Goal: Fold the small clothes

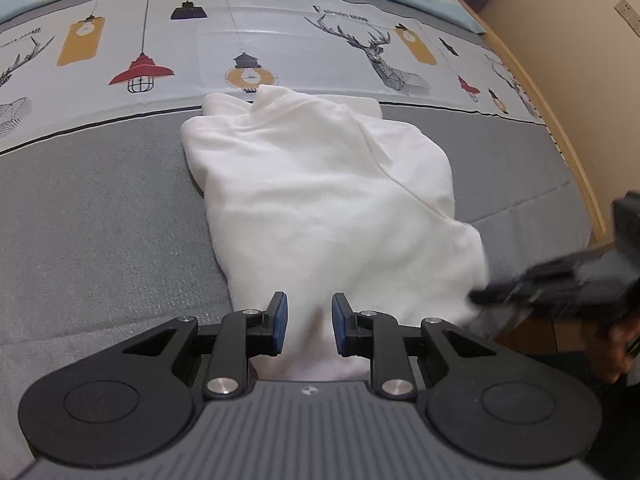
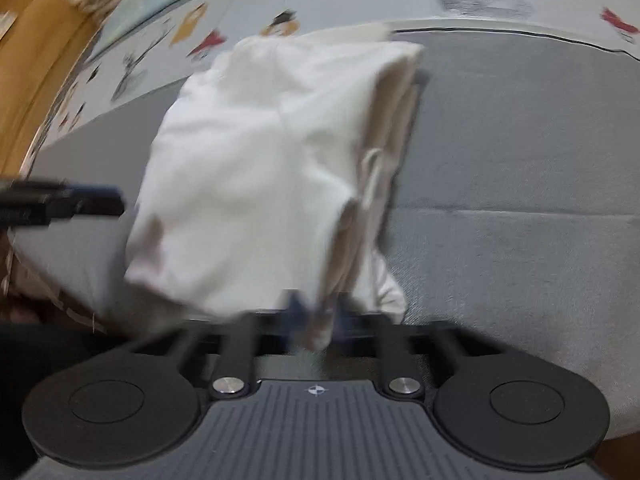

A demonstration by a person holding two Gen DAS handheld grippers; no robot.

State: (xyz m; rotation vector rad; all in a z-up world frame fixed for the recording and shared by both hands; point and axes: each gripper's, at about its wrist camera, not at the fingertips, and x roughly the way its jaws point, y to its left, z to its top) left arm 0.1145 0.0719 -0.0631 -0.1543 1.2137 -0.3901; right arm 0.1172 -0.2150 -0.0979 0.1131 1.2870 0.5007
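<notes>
A small white soft-cotton garment (image 1: pixel 320 200) lies partly folded on the grey bed cover, its far end just over the lamp-and-deer printed band. Layers are stacked along one side, their edges showing. One near corner (image 2: pixel 320 320) is raised, pinched up off the bed; the rest rests rumpled.

A home bedroom. A bed (image 1: pixel 100 208) fills the view, spread with a grey quilted cover and a printed sheet (image 1: pixel 280 40) showing hanging lamps and stag heads. A light wooden bed frame (image 1: pixel 560 120) edges it, beside a beige wall with a socket (image 1: pixel 630 14).
</notes>
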